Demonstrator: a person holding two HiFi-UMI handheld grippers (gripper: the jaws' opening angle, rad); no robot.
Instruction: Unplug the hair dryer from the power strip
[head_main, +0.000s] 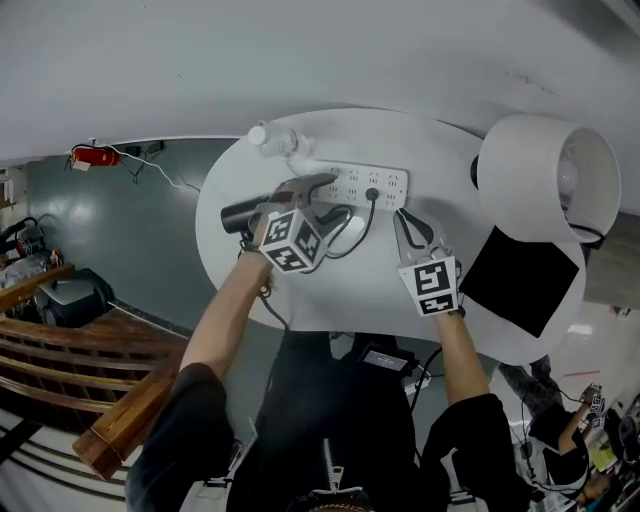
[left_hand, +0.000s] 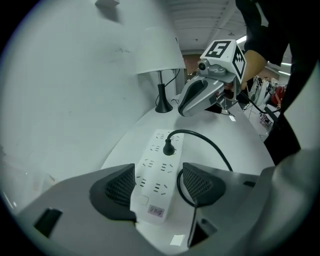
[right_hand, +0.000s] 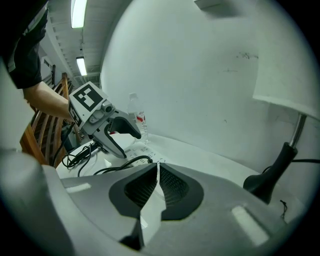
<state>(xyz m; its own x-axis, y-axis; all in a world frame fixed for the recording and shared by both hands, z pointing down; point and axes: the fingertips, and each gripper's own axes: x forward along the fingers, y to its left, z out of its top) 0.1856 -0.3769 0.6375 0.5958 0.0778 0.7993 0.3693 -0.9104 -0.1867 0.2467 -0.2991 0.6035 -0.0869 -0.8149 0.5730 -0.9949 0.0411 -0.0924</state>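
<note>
Head view: on the white table (head_main: 300, 295) the power strip (head_main: 385, 180) lies near the far edge, with the black plug (head_main: 372, 195) seated in it. The hair dryer (head_main: 238, 215) lies left of it, beside the left gripper (head_main: 312, 190). The right gripper (head_main: 408, 225) hovers near the strip's right end

Left gripper view: jaws wide apart, straddling the strip's near end, pads clear of it

Right gripper view: jaws pressed together, holding nothing
</note>
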